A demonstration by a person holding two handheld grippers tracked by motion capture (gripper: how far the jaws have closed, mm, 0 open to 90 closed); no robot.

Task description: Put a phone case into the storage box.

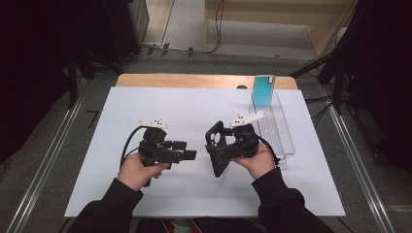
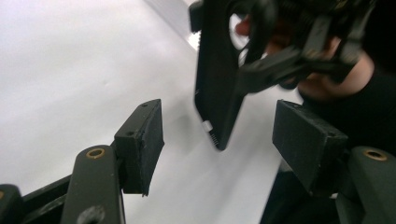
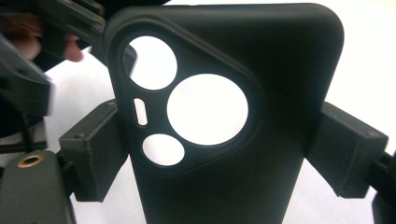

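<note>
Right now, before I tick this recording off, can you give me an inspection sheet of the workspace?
Surface: white table top, wooden edge at the far side.
Job's things: black phone case with round camera cutouts, held upright off the table.
Clutter: clear tray at the right, with a teal phone case standing at its far end.
Grippers: right tongs shut on the black phone case's sides; left tongs open, nothing between the pads, the case just ahead of them.
Cables: black cable looping from the left tongs; more cables on the floor beyond.
Surroundings: grey floor, metal rails on both sides, dark curtains.
</note>
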